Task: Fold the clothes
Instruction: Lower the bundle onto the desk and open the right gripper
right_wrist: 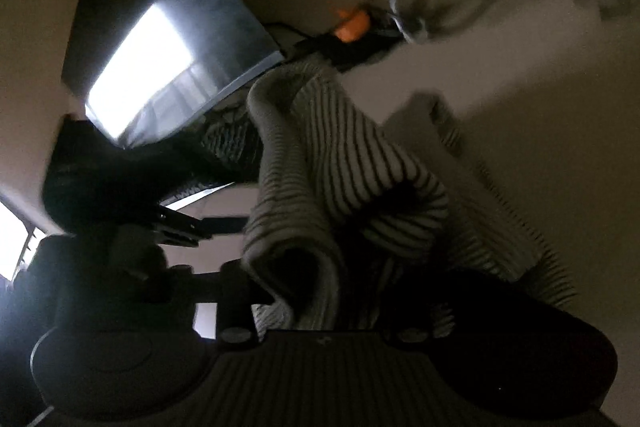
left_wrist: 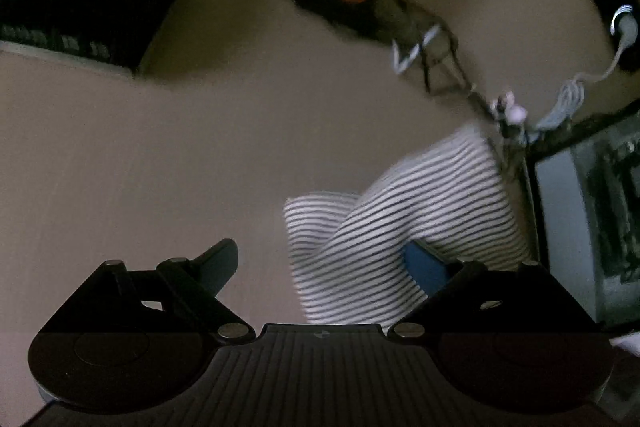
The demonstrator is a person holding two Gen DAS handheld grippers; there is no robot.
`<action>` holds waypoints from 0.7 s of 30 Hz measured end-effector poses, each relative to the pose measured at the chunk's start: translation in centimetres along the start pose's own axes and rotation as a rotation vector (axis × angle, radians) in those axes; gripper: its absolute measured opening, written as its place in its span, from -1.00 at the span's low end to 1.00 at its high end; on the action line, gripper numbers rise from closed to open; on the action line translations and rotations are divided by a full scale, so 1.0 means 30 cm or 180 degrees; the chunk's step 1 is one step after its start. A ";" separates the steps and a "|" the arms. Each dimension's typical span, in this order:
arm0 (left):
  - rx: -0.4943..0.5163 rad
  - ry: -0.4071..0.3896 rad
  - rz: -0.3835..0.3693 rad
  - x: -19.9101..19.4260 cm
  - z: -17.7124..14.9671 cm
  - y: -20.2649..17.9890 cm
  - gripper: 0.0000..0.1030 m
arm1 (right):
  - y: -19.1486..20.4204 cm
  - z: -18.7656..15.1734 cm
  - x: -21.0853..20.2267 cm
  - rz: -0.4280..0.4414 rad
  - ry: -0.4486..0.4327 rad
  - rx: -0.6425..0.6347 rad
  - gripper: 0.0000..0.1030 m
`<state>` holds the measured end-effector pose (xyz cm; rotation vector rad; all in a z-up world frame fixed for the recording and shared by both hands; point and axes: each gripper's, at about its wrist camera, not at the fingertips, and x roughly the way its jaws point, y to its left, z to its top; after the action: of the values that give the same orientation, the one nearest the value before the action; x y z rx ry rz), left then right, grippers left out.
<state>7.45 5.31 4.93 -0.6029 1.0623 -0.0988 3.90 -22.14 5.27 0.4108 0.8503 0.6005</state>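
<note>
Centrally, the striped garment (right_wrist: 320, 187) is bunching between the closed-in right gripper (right_wrist: 316, 283); the left gripper (left_wrist: 332, 263) is gaping wide, cloth lying to its right.

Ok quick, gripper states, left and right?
Left gripper: open, holding nothing; striped garment lies ahead.
Right gripper: striped garment bunched between its fingers; whether they are shut cannot be told.
</note>
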 end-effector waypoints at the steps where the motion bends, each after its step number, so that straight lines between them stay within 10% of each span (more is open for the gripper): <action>1: 0.0010 0.0007 -0.0023 0.010 -0.004 0.004 0.77 | 0.004 0.011 -0.023 -0.0091 -0.0019 -0.0140 0.10; 11: 0.0394 -0.0070 -0.0054 0.067 -0.041 -0.080 0.78 | -0.005 0.125 -0.236 -0.0658 -0.0616 -0.0581 0.21; 21: -0.0166 0.0061 -0.0615 0.029 -0.041 -0.004 0.71 | -0.057 0.093 0.012 -0.0185 0.0161 -0.0658 0.10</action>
<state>6.87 4.40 3.88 -0.7524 1.0259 -0.2465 6.87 -23.51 5.78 0.1833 0.8363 0.6400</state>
